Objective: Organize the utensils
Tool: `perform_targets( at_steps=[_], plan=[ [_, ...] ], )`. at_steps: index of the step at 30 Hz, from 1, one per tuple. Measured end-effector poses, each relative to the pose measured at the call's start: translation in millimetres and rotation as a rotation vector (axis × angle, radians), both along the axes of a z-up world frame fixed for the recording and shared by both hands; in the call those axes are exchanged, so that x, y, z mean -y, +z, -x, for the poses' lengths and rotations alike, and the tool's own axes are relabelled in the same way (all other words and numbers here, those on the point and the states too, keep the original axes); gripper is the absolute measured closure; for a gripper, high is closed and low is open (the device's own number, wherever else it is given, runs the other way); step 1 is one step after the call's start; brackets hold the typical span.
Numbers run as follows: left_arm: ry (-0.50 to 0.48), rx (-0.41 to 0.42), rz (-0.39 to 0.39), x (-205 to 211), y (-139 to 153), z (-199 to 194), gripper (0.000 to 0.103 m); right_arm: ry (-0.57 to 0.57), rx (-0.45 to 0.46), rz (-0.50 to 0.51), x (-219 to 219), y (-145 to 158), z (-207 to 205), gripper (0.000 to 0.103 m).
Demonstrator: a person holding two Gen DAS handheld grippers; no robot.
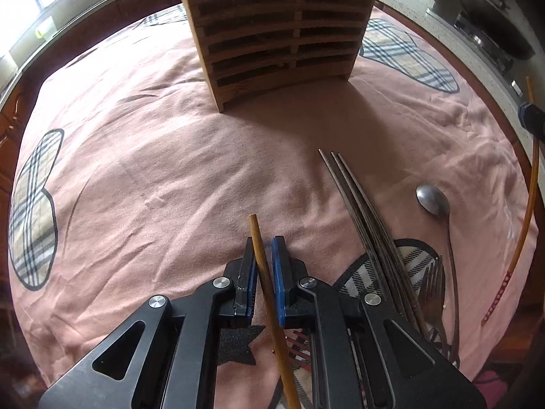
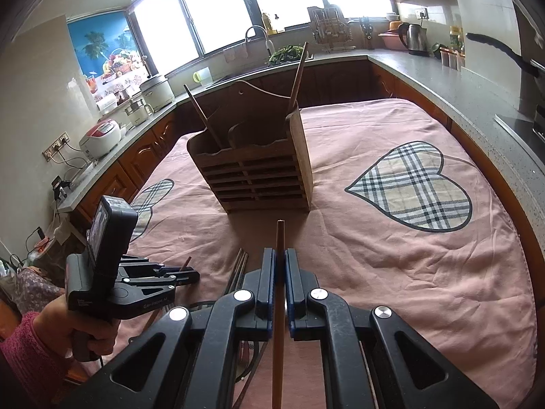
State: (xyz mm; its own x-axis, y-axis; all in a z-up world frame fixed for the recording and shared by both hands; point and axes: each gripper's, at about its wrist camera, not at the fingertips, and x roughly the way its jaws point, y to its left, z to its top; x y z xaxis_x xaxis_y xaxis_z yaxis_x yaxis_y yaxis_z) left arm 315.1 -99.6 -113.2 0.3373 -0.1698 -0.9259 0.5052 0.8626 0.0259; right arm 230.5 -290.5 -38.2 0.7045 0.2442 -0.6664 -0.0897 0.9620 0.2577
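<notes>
My left gripper (image 1: 264,248) is shut on a wooden chopstick (image 1: 269,286) whose tip sticks out past the pads. My right gripper (image 2: 280,259) is shut on another wooden chopstick (image 2: 278,306); that chopstick also shows at the right edge of the left wrist view (image 1: 529,204). A wooden utensil holder (image 2: 259,170) stands ahead on the pink cloth with two wooden sticks in it; it also shows in the left wrist view (image 1: 276,30). Dark chopsticks (image 1: 357,211), a spoon (image 1: 434,201) and a fork (image 1: 432,293) lie on the cloth right of my left gripper.
The pink cloth with plaid hearts (image 2: 415,187) covers the table. Counters with a sink (image 2: 259,41), cookers (image 2: 102,136) and a kettle (image 2: 414,37) surround it. The left gripper (image 2: 184,274) and the hand holding it are at the lower left of the right wrist view.
</notes>
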Motion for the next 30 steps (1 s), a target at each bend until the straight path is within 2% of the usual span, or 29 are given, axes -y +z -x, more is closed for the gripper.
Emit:
perform_targets(
  at_steps=[3, 7, 13, 22, 25, 30],
  plan=[
    [-0.038, 0.004, -0.029, 4.3, 0.6, 0.1, 0.096, -0.007, -0.003, -0.004, 3.3, -1.1, -1.4, 0.098],
    [-0.044, 0.012, -0.001, 0.0, 3.2, 3.4, 0.099, -0.014, -0.002, -0.008, 7.3, -0.3, -1.6, 0.098],
    [0.004, 0.034, 0.122, -28.0, 27.4, 20.6, 0.099, -0.009, 0.001, -0.005, 9.8, 2.4, 0.6, 0.098],
    [0.097, 0.136, 0.335, -60.9, 86.1, 47.0, 0.099, 0.014, 0.033, -0.004, 0.9, 18.0, 7.2, 0.098],
    [0.117, 0.173, 0.391, -64.0, 99.6, 52.4, 0.099, 0.022, 0.045, 0.001, -3.7, 22.7, 7.5, 0.098],
    [0.139, 0.244, 0.441, -70.8, 122.2, 59.2, 0.099, 0.03, 0.071, 0.005, -9.5, 32.4, 7.5, 0.098]
  ],
)
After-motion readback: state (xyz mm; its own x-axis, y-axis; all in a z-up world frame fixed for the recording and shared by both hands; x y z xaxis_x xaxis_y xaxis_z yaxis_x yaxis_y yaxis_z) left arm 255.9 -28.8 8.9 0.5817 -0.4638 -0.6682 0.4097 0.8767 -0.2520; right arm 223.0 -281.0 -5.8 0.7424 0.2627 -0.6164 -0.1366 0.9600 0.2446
